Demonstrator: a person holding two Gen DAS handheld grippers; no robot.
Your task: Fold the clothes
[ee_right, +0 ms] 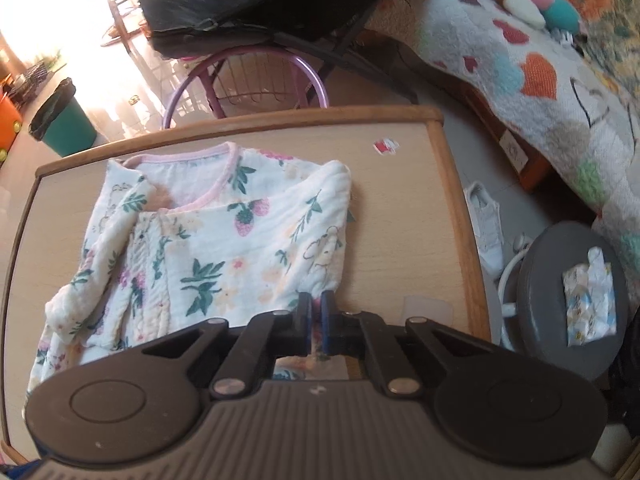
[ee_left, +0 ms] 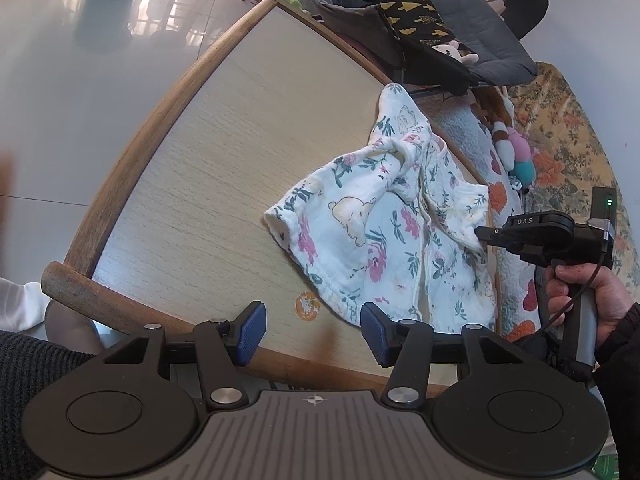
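Note:
A white baby garment (ee_left: 380, 220) printed with flowers and bears lies rumpled on the light wooden table (ee_left: 220, 140). In the right wrist view the garment (ee_right: 224, 240) shows its pink-edged neckline at the far side, with one sleeve running toward me. My right gripper (ee_right: 316, 308) is shut on that sleeve's end, near the table's (ee_right: 400, 200) right side. The left wrist view shows the same right gripper (ee_left: 480, 235) pinching the cloth, held by a hand (ee_left: 592, 292). My left gripper (ee_left: 312, 332) stands open over the table's near edge, nothing between its blue pads (ee_left: 252, 332). The garment's hem lies just beyond its right finger.
A dark baby seat (ee_left: 440, 40) stands past the table's far end. To the right are a heart-patterned quilt (ee_right: 540, 92), soft toys (ee_left: 516, 148), a white shoe (ee_right: 486, 232) and a grey stool (ee_right: 560, 240) bearing a packet. A green bin (ee_right: 64, 120) stands on the floor at far left.

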